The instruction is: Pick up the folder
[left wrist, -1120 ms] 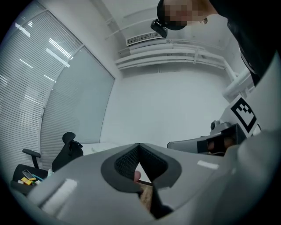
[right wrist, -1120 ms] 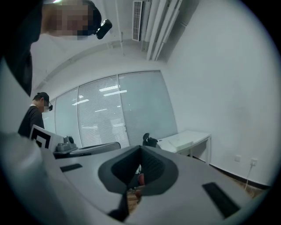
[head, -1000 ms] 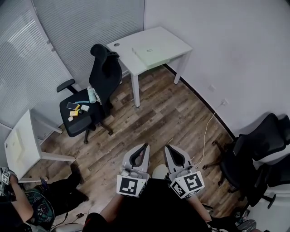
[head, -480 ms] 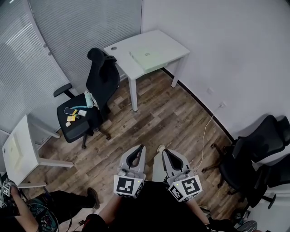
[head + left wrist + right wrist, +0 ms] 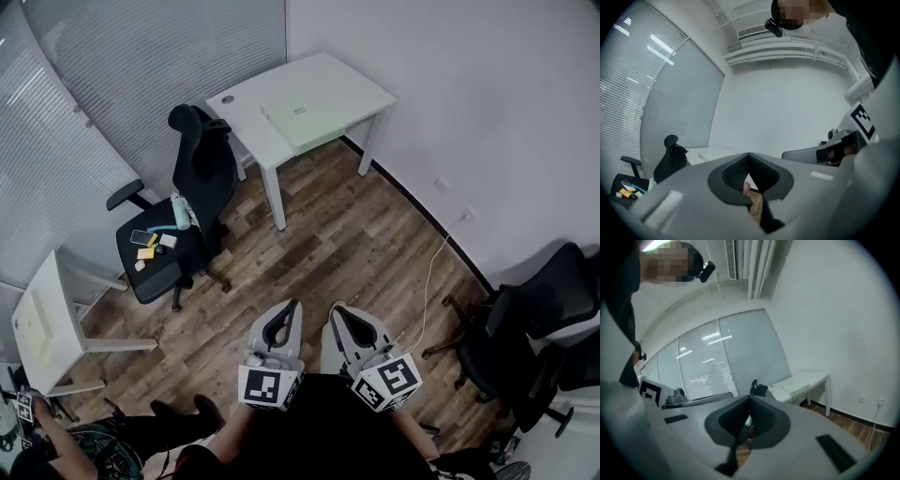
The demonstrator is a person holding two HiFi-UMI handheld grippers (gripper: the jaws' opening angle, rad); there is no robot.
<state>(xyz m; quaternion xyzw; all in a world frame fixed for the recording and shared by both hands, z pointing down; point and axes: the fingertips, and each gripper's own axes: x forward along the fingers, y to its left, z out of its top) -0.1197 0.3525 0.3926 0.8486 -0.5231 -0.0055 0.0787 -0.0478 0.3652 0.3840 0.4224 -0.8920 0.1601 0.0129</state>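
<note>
- left tool (image 5: 294,305) down at 6 o'clock, jaws pressed together, nothing in them
- right tool (image 5: 339,307) just beside it, same deal, empty
- folder (image 5: 305,117) lies flat on the white worktop (image 5: 352,82) at 12 o'clock, well apart from both

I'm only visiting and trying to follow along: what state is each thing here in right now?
folder: closed, lying flat on the white desk, not picked up.
left claw: shut, empty, far from the folder.
right claw: shut, empty, far from the folder.
office chair: nobody sitting in it, small items lying on its seat.
</note>
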